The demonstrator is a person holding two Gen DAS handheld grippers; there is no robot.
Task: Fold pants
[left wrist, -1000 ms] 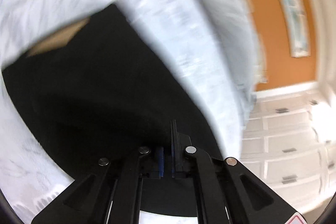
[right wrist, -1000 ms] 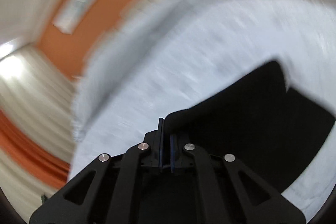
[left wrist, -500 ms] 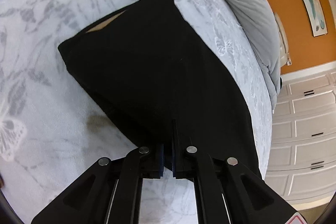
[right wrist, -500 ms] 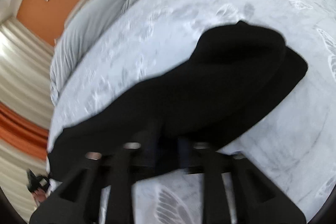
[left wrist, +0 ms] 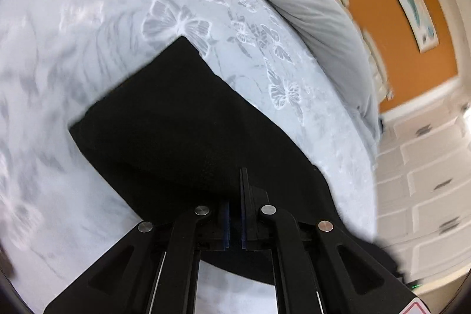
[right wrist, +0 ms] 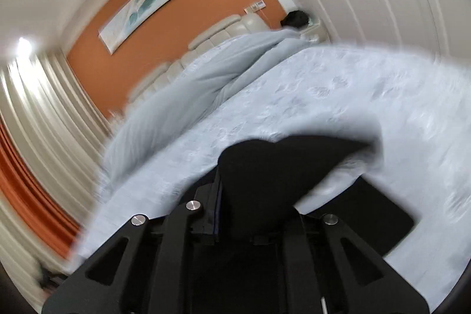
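Pants lay part-folded on the bed, more folds left; left gripper was clamped on their edge, right gripper closing on lifted fabric.

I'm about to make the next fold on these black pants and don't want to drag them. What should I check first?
1. Left hand-held gripper shut on the pants: ok, the cloth runs in between its closed fingers.
2. Right hand-held gripper gripping: cannot tell; its jaws are closing, with cloth bunched between them.
3. Pants lying flat: not ok, a lifted hump shows in the right wrist view.
4. Bedspread clear around the pants: ok.
5. Far edges aligned: cannot tell, the view is blurred.
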